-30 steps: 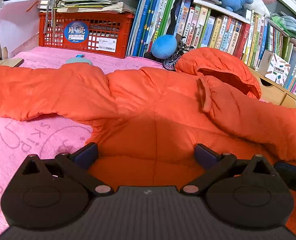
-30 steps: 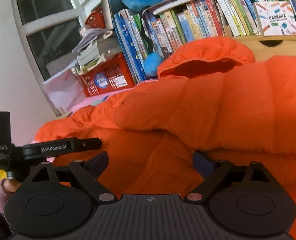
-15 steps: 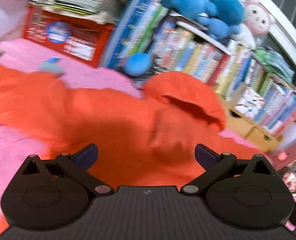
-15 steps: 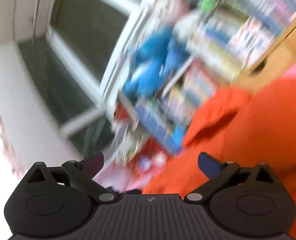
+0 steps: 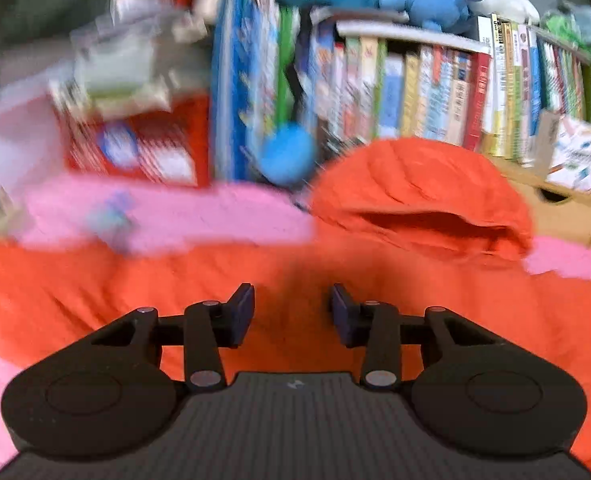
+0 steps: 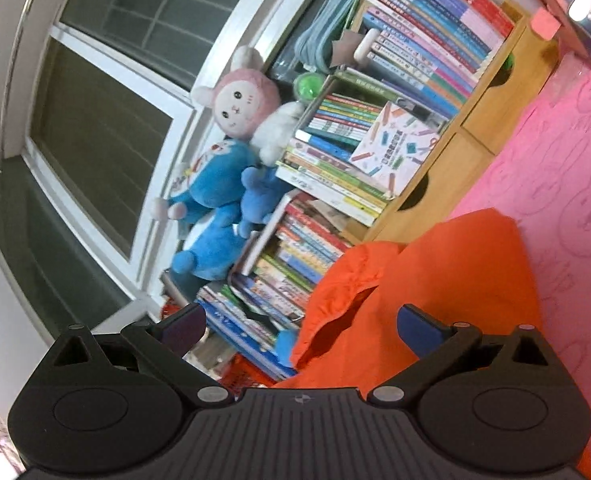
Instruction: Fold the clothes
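Left gripper [image 5: 292, 310] is tipped down over the orange jacket [image 5: 375, 280] lying on the pink blanket [image 5: 183, 212], jaws closing with nothing pinched yet, while the right gripper [image 6: 299, 324] sits rolled sideways, roughly level, jaws spread wide and empty.

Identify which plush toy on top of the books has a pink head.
The rabbit-eared plush, with a pink head, pale face and white ears. It sits above the blue cat plush and the smaller blue plush, both blue.
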